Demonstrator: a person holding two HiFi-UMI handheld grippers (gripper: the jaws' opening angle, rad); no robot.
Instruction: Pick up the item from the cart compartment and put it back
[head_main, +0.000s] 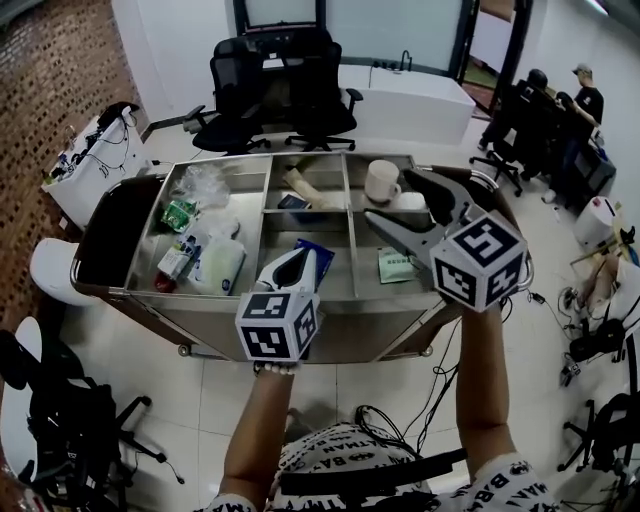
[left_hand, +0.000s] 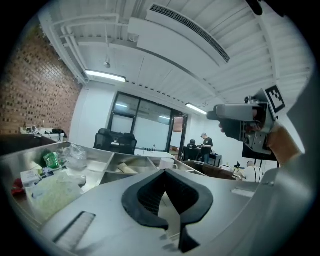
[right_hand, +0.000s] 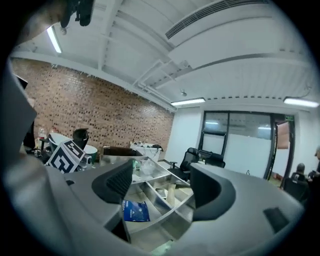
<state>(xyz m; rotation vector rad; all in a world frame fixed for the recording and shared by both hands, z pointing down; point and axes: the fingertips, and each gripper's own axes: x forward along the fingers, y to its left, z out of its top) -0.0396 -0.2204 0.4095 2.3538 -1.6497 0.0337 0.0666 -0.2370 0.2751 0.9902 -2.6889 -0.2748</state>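
At the far left, one white printed bag (head_main: 95, 150). Next to it, one steel cart (head_main: 200, 320), split into open compartments. In its long left compartment: one clear plastic bag (head_main: 205, 182), one green packet (head_main: 180, 213), one small carton (head_main: 175, 260) and one pale pouch (head_main: 218, 265).

Over the front middle compartment, the left claw (head_main: 303, 252), clenched on nothing. Same left claw (left_hand: 166, 175) in the left gripper view, pads meeting at the tips.

Partly under it, lying flat in that front middle compartment, the one blue packet (head_main: 320, 256), gripped by neither claw. Shows again as the blue packet (right_hand: 135, 211) in the right gripper view, low between the right jaws and clear of both pads.

In the back middle compartment, one beige roll (head_main: 300, 185).

Further right, above the cart, the right claw (head_main: 390, 197), released, spread wide and empty (right_hand: 162, 187). In the right column, one white mug (head_main: 381, 181) at the back and one green-and-white sachet (head_main: 395, 265) at the front.

Two marker cubes in all, one per gripper. Behind the cart, two black office chairs (head_main: 235, 100).
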